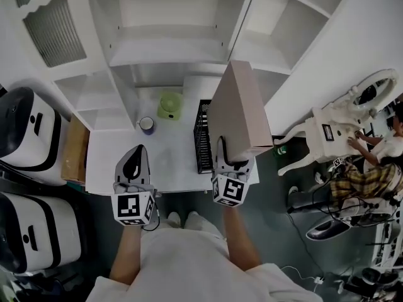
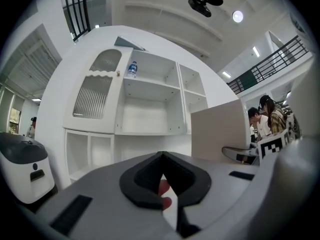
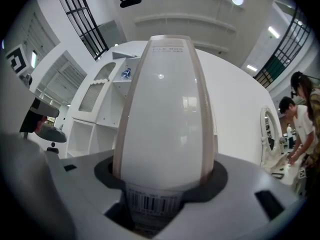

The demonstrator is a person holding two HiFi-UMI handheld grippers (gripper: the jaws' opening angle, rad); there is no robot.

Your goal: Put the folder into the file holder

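My right gripper [image 1: 234, 157] is shut on the lower end of a pinkish-beige box folder [image 1: 237, 109], which stands upright above the table's right side. In the right gripper view the folder [image 3: 165, 114] fills the middle, its barcode label down between the jaws. A black wire file holder [image 1: 202, 138] stands on the white table [image 1: 170, 162], just left of the folder. My left gripper [image 1: 134, 161] hovers over the table's front left, shut and with nothing in it. The left gripper view shows the folder [image 2: 220, 131] off to the right.
A green object [image 1: 169, 106] and a small blue cup [image 1: 146, 125] sit at the back of the table. A white shelf cabinet [image 1: 170, 36] rises behind it. A cardboard box [image 1: 75, 150] and white machines [image 1: 28, 128] stand at the left. People [image 1: 378, 162] work at the right.
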